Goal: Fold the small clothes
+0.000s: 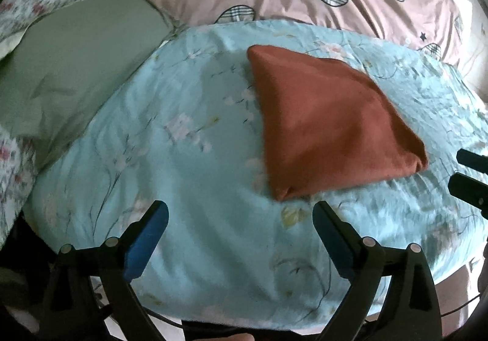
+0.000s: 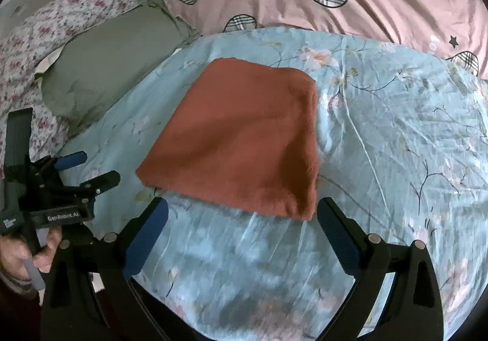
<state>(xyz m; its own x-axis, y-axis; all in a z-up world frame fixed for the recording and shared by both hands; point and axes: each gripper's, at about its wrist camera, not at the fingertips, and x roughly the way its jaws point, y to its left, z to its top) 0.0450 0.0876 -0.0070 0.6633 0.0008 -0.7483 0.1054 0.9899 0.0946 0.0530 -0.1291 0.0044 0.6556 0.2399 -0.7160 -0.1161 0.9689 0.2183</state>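
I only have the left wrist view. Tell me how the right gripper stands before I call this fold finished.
Observer: The right gripper has its jaws wide open and empty. The folded rust cloth lies just beyond its fingertips.
Operator: Report where my left gripper sits, seen from that side.
Observer: The left gripper is off the cloth's near left corner, jaws open, with bare blue floral sheet between it and the cloth.
Operator: Say what is behind it.
Observer: A hand wraps around its handle at the lower left edge of the right wrist view.
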